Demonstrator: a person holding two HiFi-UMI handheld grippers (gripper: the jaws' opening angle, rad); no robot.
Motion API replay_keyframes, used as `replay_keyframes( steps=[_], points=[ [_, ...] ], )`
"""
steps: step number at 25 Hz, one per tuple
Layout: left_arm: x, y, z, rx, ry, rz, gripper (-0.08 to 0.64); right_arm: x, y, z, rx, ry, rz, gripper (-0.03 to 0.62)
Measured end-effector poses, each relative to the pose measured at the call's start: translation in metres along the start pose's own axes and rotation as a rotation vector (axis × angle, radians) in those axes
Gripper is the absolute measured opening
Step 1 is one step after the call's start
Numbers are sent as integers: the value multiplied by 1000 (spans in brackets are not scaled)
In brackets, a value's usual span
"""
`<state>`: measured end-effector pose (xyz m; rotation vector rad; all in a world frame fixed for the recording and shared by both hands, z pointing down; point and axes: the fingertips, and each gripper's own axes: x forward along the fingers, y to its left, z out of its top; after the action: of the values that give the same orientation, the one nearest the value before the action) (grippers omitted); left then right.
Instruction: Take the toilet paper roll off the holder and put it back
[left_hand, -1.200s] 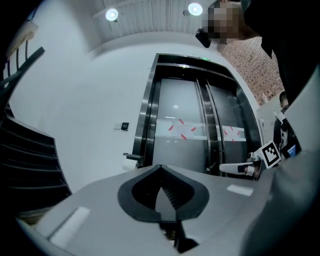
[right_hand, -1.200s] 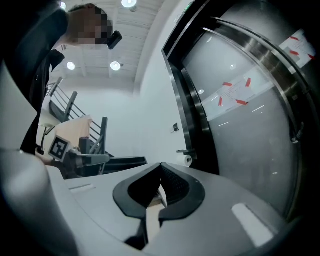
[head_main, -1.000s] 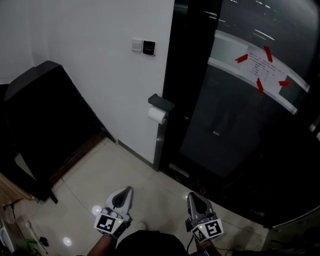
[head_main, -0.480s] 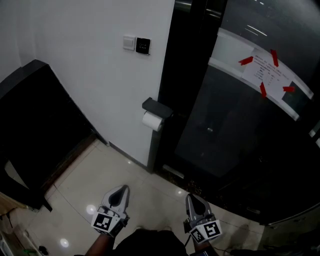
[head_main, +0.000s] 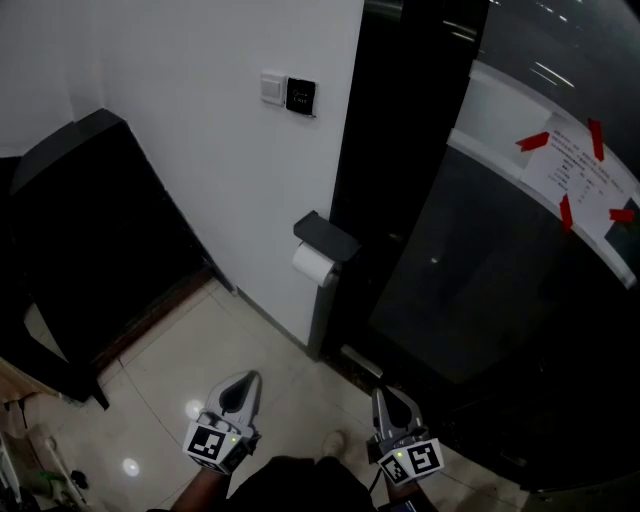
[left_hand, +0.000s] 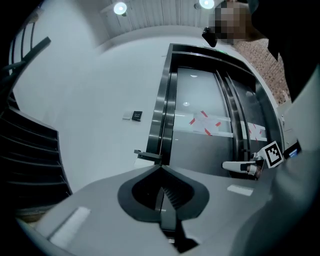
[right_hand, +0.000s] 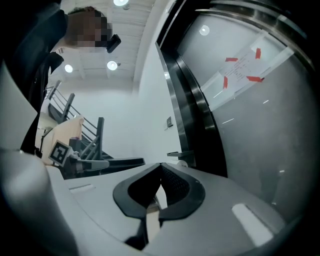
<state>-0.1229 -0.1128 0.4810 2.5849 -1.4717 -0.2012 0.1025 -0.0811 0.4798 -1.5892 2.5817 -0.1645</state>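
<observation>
Hanging low at the near edge of the head view, the left gripper (head_main: 249, 380) and the right gripper (head_main: 386, 396) pointed side by side toward the far wall (head_main: 180, 130), well apart from each other. In the left gripper view the two jaws were pressed together at their tips with nothing between them. The right gripper view showed the same: jaws met at the tips, pinching nothing.

The toilet paper roll (head_main: 315, 264) sat on its holder (head_main: 326, 235), tucked under the holder's dark cover, on the white wall just left of a dark door frame (head_main: 400, 150). It was far from both grippers, with pale floor tiles (head_main: 190, 350) between. Above the holder, a white switch plate (head_main: 272, 88) and a small black panel (head_main: 301, 96) were fixed to the wall, touching side by side. To the right, a dark glass door (head_main: 470, 280) carried a paper notice (head_main: 582, 172) stuck on with red tape. A black sloping structure (head_main: 90, 220) stood at the left. The toe of a shoe (head_main: 335, 441) showed between the grippers.
</observation>
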Motion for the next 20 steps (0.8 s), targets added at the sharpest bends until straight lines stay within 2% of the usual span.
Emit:
replay_keyframes(
  steps=[6, 11, 16, 20],
  points=[
    [65, -15, 12, 22, -48, 54, 2, 40, -65, 21, 11, -40, 88, 14],
    [107, -30, 22, 71, -76, 101, 2, 61, -102, 42, -16, -52, 167, 14],
    [128, -41, 20, 114, -54, 139, 2, 72, -136, 53, 14, -80, 184, 14],
    [137, -35, 9, 113, -17, 147, 2, 89, -138, 42, 35, -64, 203, 14]
  ],
)
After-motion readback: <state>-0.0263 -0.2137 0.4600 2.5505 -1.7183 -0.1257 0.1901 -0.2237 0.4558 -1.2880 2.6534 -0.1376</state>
